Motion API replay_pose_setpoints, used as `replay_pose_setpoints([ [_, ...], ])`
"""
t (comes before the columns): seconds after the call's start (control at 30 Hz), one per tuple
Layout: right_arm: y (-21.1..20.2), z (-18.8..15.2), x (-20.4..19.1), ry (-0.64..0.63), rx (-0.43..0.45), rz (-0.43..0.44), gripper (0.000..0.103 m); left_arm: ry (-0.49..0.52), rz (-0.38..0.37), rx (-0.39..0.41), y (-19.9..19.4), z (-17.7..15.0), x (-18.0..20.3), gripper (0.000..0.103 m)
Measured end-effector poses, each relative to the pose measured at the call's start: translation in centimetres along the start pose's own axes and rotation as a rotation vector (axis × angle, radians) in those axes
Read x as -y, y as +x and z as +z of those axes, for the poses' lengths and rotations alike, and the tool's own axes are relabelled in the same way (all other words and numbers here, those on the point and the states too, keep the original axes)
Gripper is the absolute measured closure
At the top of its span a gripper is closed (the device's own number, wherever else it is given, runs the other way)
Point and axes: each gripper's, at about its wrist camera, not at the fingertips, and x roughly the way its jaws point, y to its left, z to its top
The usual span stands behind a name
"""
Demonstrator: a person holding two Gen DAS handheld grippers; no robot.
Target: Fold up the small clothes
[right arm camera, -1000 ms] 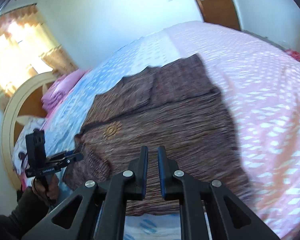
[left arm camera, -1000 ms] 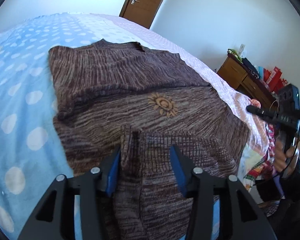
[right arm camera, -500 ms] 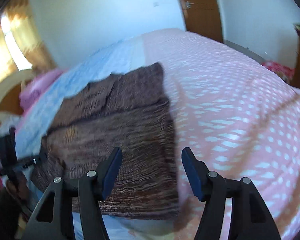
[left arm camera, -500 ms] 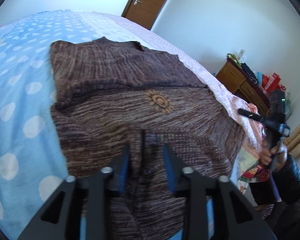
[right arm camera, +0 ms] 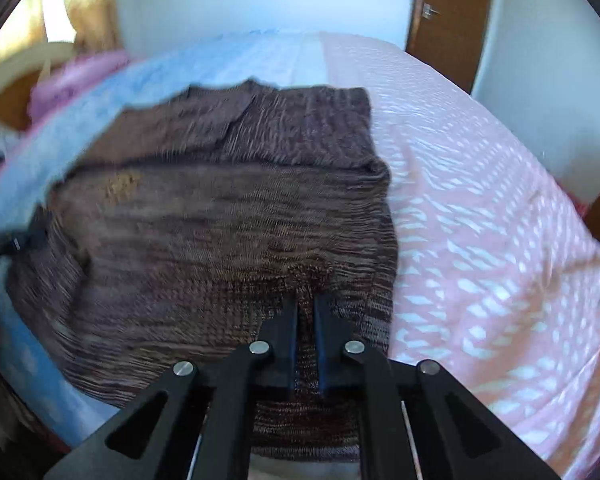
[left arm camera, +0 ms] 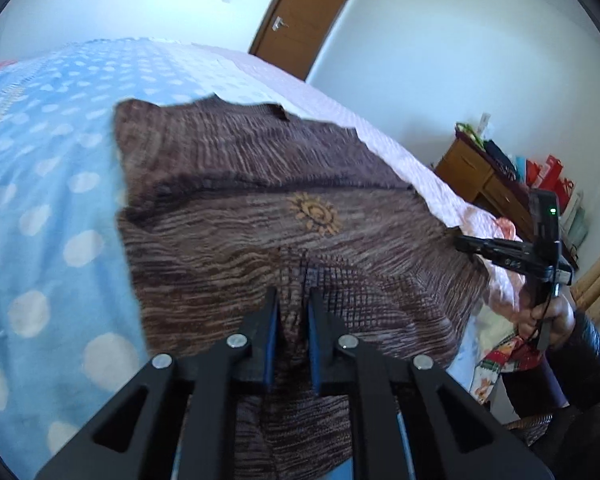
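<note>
Left gripper [left arm camera: 292,304]: the jaws are seen pinching a raised fold of the sweater's near hem, with knit bunched between the blue pads.
Right gripper [right arm camera: 306,308]: the jaws are seen drawn nearly together on a small ridge of the sweater's near edge, close to its right-hand corner.
Sweater [left arm camera: 260,216]: a brown striped knit is spread flat on the bed, with its near hem at the bed's near edge, where both grippers meet it; a darker folded-over band is seen across its far half.
Emblem [left arm camera: 314,214]: an orange sun shape is shown on the knit, just beyond the left gripper's hold.
Bed [left arm camera: 48,184]: a blue cover with pale dots is seen on the left side and a pink patterned cover on the right; the sweater is laid across the line where the two meet.
Dresser [left arm camera: 478,178]: a wooden piece is placed against the wall past the bed's right side, with red bags on top.
Door [left arm camera: 304,14]: a brown door is seen in the far corner, beyond the bed.
</note>
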Motion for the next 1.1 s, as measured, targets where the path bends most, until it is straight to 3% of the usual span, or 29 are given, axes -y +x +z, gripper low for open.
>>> replay_pose_setpoints([
  [0.13, -3.4, 0.2, 1.0, 0.086, 0.108, 0.017, 0.096, -0.051, -0.012, 0.041, -1.5, -0.1, -0.5, 0.09],
  [0.3, -5.1, 0.4, 0.5, 0.081, 0.171, -0.071, 0.097, -0.09, -0.003, 0.022, -0.9, -0.3, -1.1, 0.088],
  [0.33, -5.1, 0.4, 0.5, 0.081, 0.168, -0.075, 0.097, -0.105, -0.003, 0.011, -0.6, -0.4, -1.3, 0.082],
  [0.37, -4.9, 0.4, 0.4, 0.082, 0.161, -0.078, 0.097, -0.123, -0.01, -0.01, -0.2, -0.5, -1.6, 0.067],
  [0.43, -4.7, 0.2, 0.5, 0.085, 0.147, -0.1, 0.097, -0.163, -0.04, -0.033, 0.4, -0.7, -1.9, 0.048],
  [0.5, -4.3, 0.0, 0.7, 0.1, 0.136, -0.122, 0.097, -0.173, -0.056, -0.013, 0.1, -0.7, -1.8, 0.043],
  [0.63, -4.0, -0.6, 2.0, 0.14, 0.113, -0.156, 0.099, -0.157, -0.045, -0.008, 0.2, -0.7, -1.5, 0.043],
  [0.73, -3.7, -1.2, 2.5, 0.157, 0.093, -0.15, 0.099, -0.181, -0.067, 0.01, -0.1, -0.9, -2.0, 0.047],
  [0.8, -3.5, -1.5, 2.4, 0.157, 0.086, -0.13, 0.099, -0.229, -0.096, 0.031, -0.3, -1.1, -2.8, 0.056],
  [0.87, -3.3, -1.6, 2.1, 0.142, 0.088, -0.13, 0.099, -0.276, -0.106, 0.036, -0.2, -1.4, -3.7, 0.088],
  [0.9, -3.3, -1.6, 2.0, 0.138, 0.089, -0.135, 0.099, -0.301, -0.103, 0.032, -0.1, -1.6, -4.3, 0.093],
  [1.0, -3.2, -1.5, 2.2, 0.156, 0.091, -0.136, 0.099, -0.363, -0.123, 0.058, -0.5, -2.0, -5.2, 0.092],
  [1.1, -3.1, -1.5, 2.2, 0.16, 0.086, -0.128, 0.099, -0.324, -0.047, 0.047, -0.4, -1.7, -4.6, 0.092],
])
